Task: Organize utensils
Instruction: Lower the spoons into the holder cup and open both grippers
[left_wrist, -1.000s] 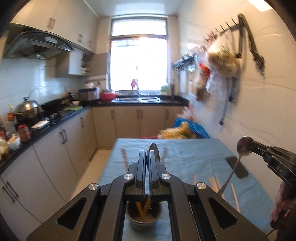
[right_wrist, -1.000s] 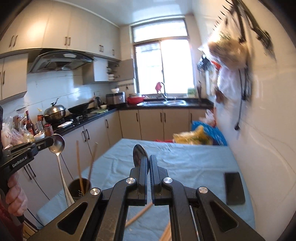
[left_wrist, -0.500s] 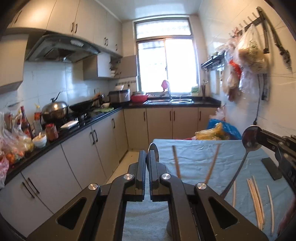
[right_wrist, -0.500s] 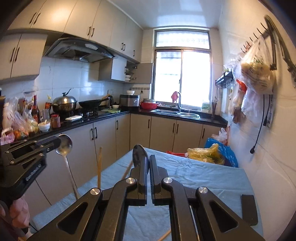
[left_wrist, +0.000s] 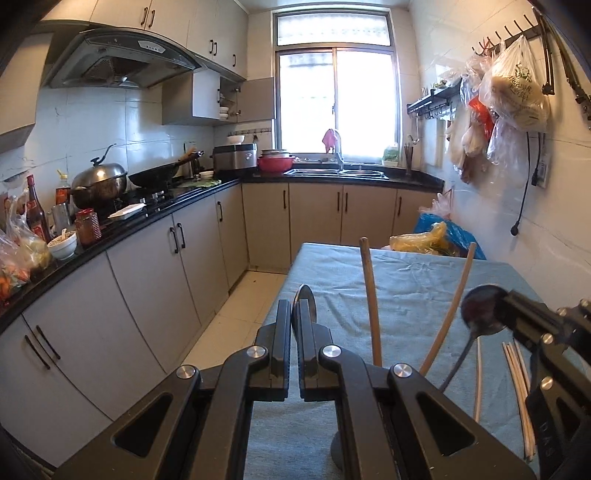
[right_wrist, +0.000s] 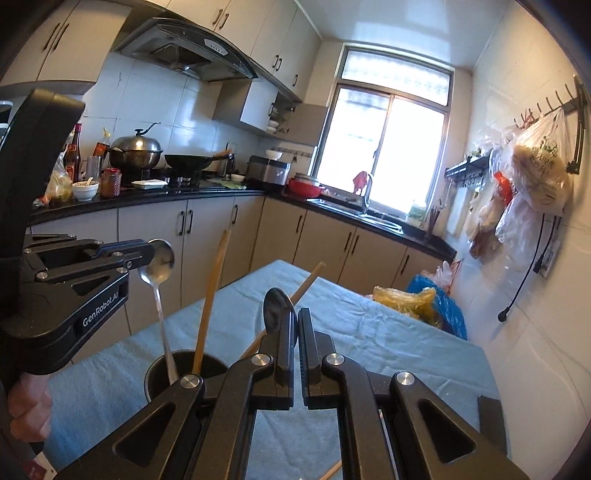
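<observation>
The left gripper (right_wrist: 147, 254), marked "GenRobot.AI", is clamped on a long steel spoon (right_wrist: 160, 275) whose handle dips into the dark round utensil cup (right_wrist: 157, 373) holding two wooden chopsticks (right_wrist: 210, 299). The right gripper (right_wrist: 293, 325) pinches another steel spoon's bowl (right_wrist: 277, 310) over the blue-clothed table (right_wrist: 406, 354).

The right gripper (right_wrist: 293, 325) pinches a spoon (right_wrist: 276, 308) bowl-up, while the left gripper (right_wrist: 147, 253) lowers another spoon (right_wrist: 159, 280) into a dark cup (right_wrist: 159, 380) holding chopsticks (right_wrist: 210, 299) on the blue table (right_wrist: 388, 343).

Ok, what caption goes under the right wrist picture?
Two grippers each hold a spoon by its bowl above the dark utensil cup.
</observation>
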